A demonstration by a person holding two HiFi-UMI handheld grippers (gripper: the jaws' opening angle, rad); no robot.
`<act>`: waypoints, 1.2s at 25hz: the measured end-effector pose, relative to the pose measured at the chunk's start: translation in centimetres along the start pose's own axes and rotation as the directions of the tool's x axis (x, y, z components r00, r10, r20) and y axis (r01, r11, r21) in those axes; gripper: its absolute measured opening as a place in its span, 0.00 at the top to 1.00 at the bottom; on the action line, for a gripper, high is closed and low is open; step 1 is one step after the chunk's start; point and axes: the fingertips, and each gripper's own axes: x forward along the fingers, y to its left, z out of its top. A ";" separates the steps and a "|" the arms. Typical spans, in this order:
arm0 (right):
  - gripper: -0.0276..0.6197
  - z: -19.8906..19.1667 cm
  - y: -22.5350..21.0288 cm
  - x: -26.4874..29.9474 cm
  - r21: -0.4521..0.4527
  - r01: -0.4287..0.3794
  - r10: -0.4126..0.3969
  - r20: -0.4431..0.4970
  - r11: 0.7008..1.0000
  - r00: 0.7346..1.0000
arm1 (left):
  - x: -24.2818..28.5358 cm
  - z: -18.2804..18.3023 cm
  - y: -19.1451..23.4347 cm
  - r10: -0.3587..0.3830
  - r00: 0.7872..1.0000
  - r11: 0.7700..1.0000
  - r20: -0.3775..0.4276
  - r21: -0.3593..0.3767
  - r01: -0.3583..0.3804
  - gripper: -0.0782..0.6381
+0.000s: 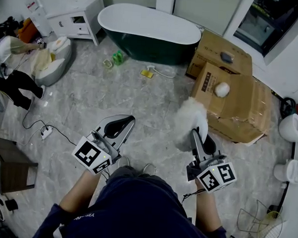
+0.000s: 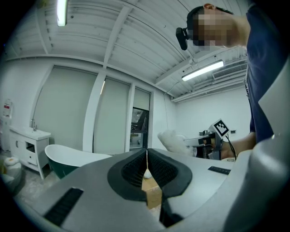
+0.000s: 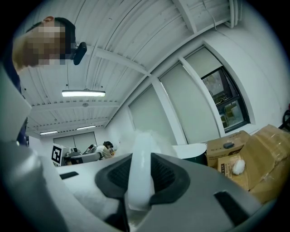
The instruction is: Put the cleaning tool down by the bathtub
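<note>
The cleaning tool is a fluffy white duster (image 1: 189, 120) on a pale handle (image 3: 142, 154). My right gripper (image 1: 200, 138) is shut on that handle, and the fluffy head sticks out forward over the marble floor. The dark green bathtub (image 1: 148, 29) with a white rim stands across the room, well ahead of both grippers; it also shows in the left gripper view (image 2: 68, 158). My left gripper (image 1: 120, 123) hovers to the left of the duster with its jaws shut and nothing between them (image 2: 147, 165). From the left gripper view, the duster (image 2: 172, 141) appears at the right.
Large cardboard boxes (image 1: 235, 95) lie right of the tub, a white ball (image 1: 222, 89) on one. A white cabinet (image 1: 77, 15) and a cushion (image 1: 52, 61) stand at the back left. A green bottle (image 1: 117, 57), a yellow item (image 1: 147, 73) and a power strip (image 1: 46, 132) lie on the floor.
</note>
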 end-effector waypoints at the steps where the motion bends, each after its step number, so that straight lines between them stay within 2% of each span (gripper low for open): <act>1: 0.82 0.1 -0.4 -0.2 0.001 0.000 0.000 0.000 1.000 1.000 | 0.3 0.0 -0.4 -0.002 1.000 1.000 -0.003 0.003 0.002 0.84; 7: 0.82 0.4 -1.8 -0.5 0.005 -0.002 0.002 -0.001 1.000 1.000 | 1.5 0.6 -0.8 0.005 1.000 1.000 -0.003 0.016 -0.005 0.84; 17: 0.82 1.0 -3.8 1.2 0.003 0.008 -0.008 -0.002 1.000 1.000 | 3.6 0.6 1.2 0.011 1.000 1.000 0.007 0.008 -0.011 0.84; 23: 0.82 1.3 -5.7 4.1 -0.001 0.019 -0.019 -0.013 1.000 1.000 | 6.3 0.3 3.9 0.002 1.000 1.000 0.015 -0.009 -0.001 0.84; 30: 0.82 2.0 -7.8 10.1 0.005 0.023 -0.023 -0.022 1.000 0.999 | 10.0 0.3 9.3 -0.010 1.000 0.999 0.012 -0.036 0.010 0.84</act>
